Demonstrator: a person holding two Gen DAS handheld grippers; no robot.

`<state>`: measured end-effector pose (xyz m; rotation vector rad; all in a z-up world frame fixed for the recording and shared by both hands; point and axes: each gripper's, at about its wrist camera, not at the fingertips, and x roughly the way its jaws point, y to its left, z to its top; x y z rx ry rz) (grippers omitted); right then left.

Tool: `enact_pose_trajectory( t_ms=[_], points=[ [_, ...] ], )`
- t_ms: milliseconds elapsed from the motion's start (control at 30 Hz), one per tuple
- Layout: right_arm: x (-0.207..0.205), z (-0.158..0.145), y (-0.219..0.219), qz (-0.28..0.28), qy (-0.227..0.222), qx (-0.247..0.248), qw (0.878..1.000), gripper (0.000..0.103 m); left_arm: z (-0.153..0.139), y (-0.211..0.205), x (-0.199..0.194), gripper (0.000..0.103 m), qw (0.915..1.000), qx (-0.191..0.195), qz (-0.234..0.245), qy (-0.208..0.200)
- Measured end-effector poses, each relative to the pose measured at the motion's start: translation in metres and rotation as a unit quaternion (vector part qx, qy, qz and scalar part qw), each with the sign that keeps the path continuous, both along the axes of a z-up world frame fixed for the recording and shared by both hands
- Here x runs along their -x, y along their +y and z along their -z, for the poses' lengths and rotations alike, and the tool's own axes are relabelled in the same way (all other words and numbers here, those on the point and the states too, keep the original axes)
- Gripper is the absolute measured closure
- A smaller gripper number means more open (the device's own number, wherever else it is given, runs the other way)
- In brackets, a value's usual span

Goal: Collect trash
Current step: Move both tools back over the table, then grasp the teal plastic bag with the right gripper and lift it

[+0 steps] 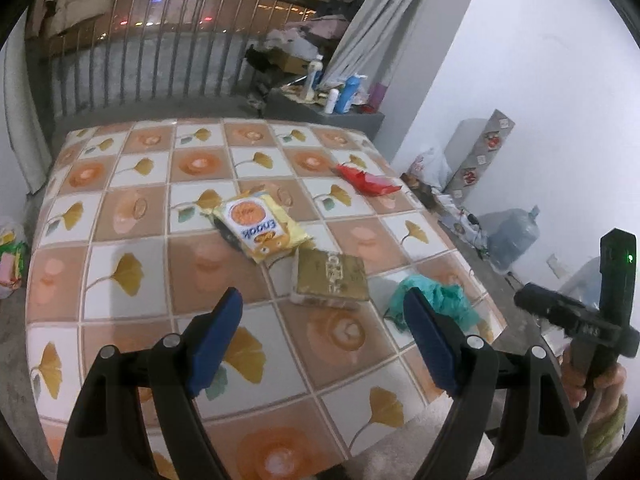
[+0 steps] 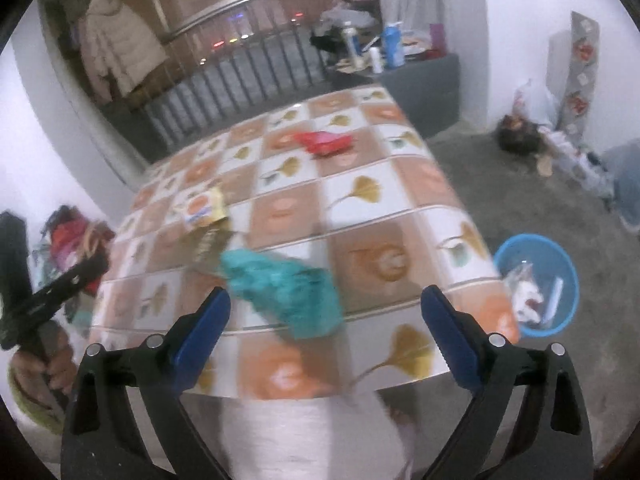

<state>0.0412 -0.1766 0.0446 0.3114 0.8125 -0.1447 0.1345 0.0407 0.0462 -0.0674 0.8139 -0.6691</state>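
Trash lies on a table (image 1: 120,208) with a ginkgo-patterned cloth: a yellow snack packet (image 1: 256,226), a gold packet (image 1: 330,280), a crumpled teal bag (image 1: 436,300) and a red wrapper (image 1: 366,178). My left gripper (image 1: 323,296) hovers open over the near side of the table, just short of the gold packet, with nothing between its blue pads. My right gripper (image 2: 325,294) is open and empty above the table's corner, and the teal bag (image 2: 284,288) lies on the cloth just beyond its fingers. The red wrapper (image 2: 324,142) and yellow packet (image 2: 202,206) are farther off.
A blue bin (image 2: 536,238) holding some scraps stands on the grey floor right of the table corner. A railing and a cluttered ledge with bottles (image 1: 344,92) lie behind the table. A water jug (image 1: 512,236) and bags line the right wall. A hand (image 1: 600,380) grips the other device.
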Motion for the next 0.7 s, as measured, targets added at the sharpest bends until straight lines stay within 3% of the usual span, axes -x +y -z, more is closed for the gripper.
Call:
enact_pose_trajectory(
  t_ms=[367, 533, 700],
  points=[
    [-0.05, 0.012, 0.047, -0.075, 0.012, 0.06, 0.995, 0.014, 0.004, -0.04, -0.059, 0.022, 0.9998, 0.009, 0.006, 0.014],
    [-0.075, 0.023, 0.054, -0.127, 0.022, 0.088, 0.988, 0.015, 0.009, -0.056, -0.074, 0.03, 0.9996, 0.016, 0.005, 0.023],
    [-0.091, 0.037, 0.051, -0.15, 0.054, 0.081, 0.984, 0.029, 0.015, -0.069, -0.085, 0.035, 0.9994, 0.002, 0.008, 0.034]
  ],
)
